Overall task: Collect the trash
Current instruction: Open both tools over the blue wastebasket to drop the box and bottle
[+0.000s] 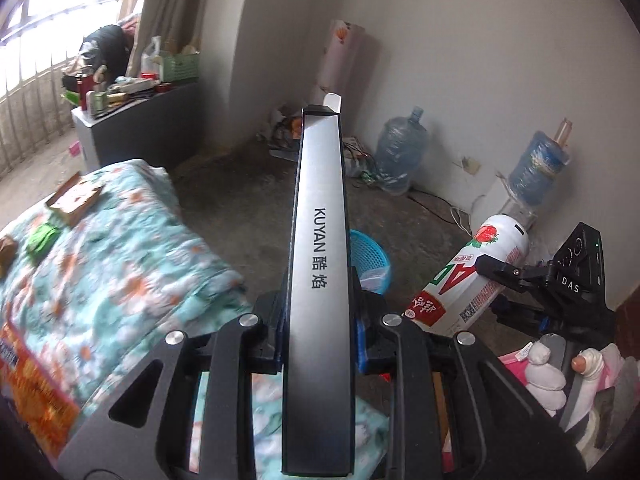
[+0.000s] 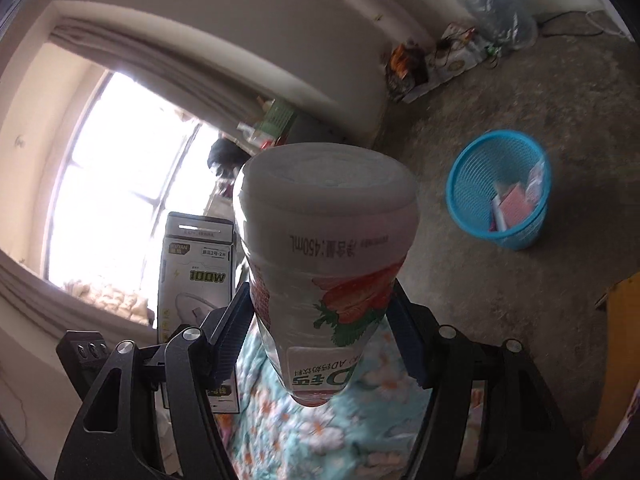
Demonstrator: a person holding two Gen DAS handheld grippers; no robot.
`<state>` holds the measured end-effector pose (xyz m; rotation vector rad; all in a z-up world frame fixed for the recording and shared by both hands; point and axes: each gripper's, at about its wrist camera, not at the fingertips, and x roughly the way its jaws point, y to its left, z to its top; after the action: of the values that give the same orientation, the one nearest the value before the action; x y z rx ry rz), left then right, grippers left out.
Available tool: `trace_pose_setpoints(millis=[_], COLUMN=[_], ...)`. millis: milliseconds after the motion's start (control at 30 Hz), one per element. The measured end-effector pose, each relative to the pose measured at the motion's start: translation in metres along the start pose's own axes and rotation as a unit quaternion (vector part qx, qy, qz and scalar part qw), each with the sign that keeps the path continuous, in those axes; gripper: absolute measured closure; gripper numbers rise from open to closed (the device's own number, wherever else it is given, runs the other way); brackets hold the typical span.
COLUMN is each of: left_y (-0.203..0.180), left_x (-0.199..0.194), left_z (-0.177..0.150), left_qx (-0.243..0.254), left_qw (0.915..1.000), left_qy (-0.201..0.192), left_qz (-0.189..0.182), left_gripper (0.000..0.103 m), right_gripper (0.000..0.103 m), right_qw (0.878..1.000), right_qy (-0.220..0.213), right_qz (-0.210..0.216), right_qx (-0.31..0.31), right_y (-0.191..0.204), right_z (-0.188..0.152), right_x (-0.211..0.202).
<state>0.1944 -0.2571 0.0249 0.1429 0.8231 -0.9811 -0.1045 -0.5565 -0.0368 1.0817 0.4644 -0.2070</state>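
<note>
**Left wrist and right wrist views: a carton and a bottle held over the bed**

Left wrist view shows the left hand-held gripper [image 1: 320, 344] pinching a long silver-grey box [image 1: 319, 264] by its narrow sides; the box runs straight forward from the jaws, and its edge reads "KUYAN" followed by two Chinese characters. In the right wrist view the same box [image 2: 196, 276] shows its front, printed "100W" under a small "KUYAN" mark, with a drawing of a white charger.

The right hand-held gripper [image 2: 320, 336] is clamped on a white plastic bottle [image 2: 324, 248], its blue pads pressing the lower body. The bottle's base points away from the camera. Its label carries a red strawberry with green leaves, the upside-down print "450mL" and large "AD" lettering with Chinese text. From the left wrist view the bottle [image 1: 472, 276] hangs tilted in the air, a red panel near its neck.

Both things are held above a bed with a teal flowered quilt [image 1: 120, 240]. On the concrete floor [image 2: 500, 100] beyond stands a blue mesh wastebasket [image 2: 498, 188] with pink and white scraps inside.
</note>
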Motion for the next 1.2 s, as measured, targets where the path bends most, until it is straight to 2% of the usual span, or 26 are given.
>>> trace_pose_setpoints(millis=[167,267,500,600,633,667,700,733,800,867,1000,1200], left_y=[-0.039,-0.055,-0.073,-0.073,-0.072,-0.070,-0.069,-0.067,-0.064,-0.059,-0.056,-0.044], left_x=[0.104,0.163,0.279,0.316,0.327,0.338,0.346,0.351,0.354,0.351,0.332,0.272], left_z=[0.031,0.042,0.056,0.064,0.067,0.068,0.069,0.070,0.068,0.067,0.069,0.074], left_qx=[0.018,0.025,0.051,0.061,0.059,0.056,0.052,0.047,0.042,0.040,0.051,0.032], left_qw=[0.9964,0.9933,0.9876,0.9884,0.9894,0.9904,0.9912,0.9925,0.9936,0.9934,0.9943,0.9970], left_qy=[0.069,0.098,0.142,0.137,0.131,0.126,0.121,0.111,0.104,0.108,0.093,0.060], left_qz=[-0.045,-0.056,-0.045,-0.025,-0.018,-0.008,0.006,0.018,0.014,0.006,-0.007,-0.037], left_gripper=[0.080,0.080,0.080,0.079,0.073,0.049,0.039,0.035,0.035,0.035,0.035,0.035], right_gripper=[0.039,0.039,0.039,0.038,0.037,0.036,0.032,0.032,0.032,0.032,0.032,0.032], right_qw=[0.995,0.989,0.979,0.976,0.975,0.976,0.977,0.974,0.969,0.967,0.967,0.970], right_qy=[-0.067,-0.083,-0.094,-0.093,-0.091,-0.085,-0.074,-0.065,-0.041,-0.032,-0.041,-0.061], right_qz=[-0.075,-0.115,-0.173,-0.188,-0.193,-0.190,-0.193,-0.207,-0.226,-0.222,-0.208,-0.197], right_qx=[0.014,0.033,0.056,0.057,0.059,0.059,0.059,0.064,0.086,0.120,0.138,0.132], right_y=[-0.051,-0.084,-0.145,-0.163,-0.168,-0.178,-0.187,-0.197,-0.217,-0.235,-0.246,-0.239], right_z=[0.046,0.066,0.105,0.123,0.128,0.132,0.133,0.132,0.127,0.118,0.098,0.072], right_x=[0.000,0.017,0.089,0.124,0.137,0.151,0.165,0.172,0.190,0.191,0.171,0.130])
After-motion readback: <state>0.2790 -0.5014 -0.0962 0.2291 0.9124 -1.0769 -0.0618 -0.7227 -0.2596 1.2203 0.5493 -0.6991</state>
